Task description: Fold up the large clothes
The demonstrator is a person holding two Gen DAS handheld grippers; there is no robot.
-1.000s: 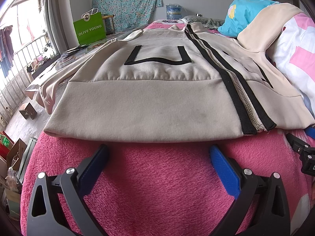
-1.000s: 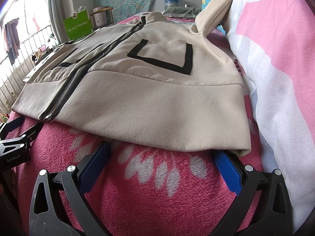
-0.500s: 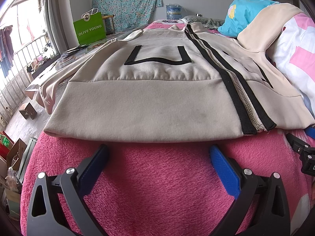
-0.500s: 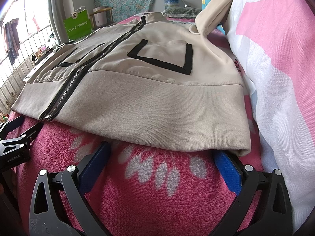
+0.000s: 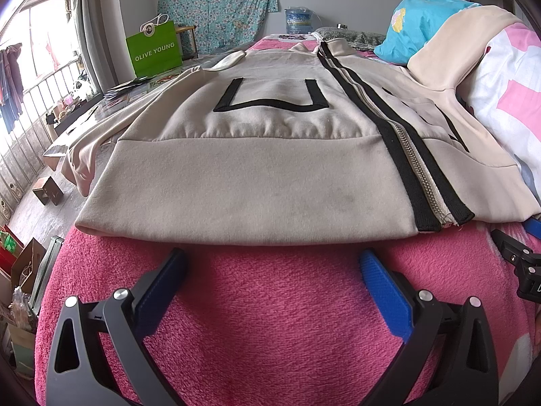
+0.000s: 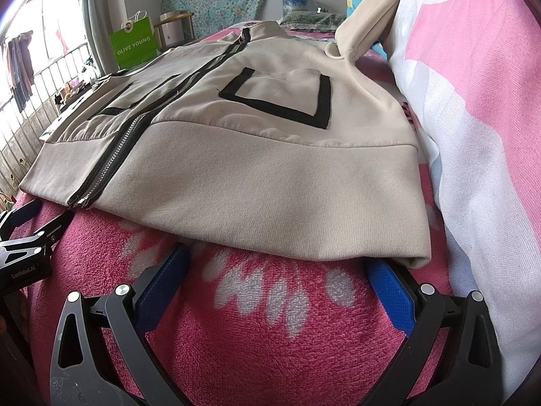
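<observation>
Beige zip jacket (image 5: 270, 169) lies flat, front up, on the pink blanket (image 5: 270, 304) of the bed, long axis running away from both cameras: hem nearest, collar at far end. Zipper (image 5: 402, 145) closed, black-outlined pockets either side. Left gripper (image 5: 270, 270) fingers spread wide, holding nothing, tips just short of hem's left half. Right gripper (image 6: 280, 270) fingers also apart, empty, tips at hem's right corner, right fingertip tucked under the edge. Pink-white quilt (image 6: 473, 135) beside jacket. Nothing shifted from earlier frames; both grippers unmoved.

Beige, black-trimmed jacket (image 5: 257, 182) on pink, seemingly flower-patterned blanket (image 6: 270, 338).
</observation>
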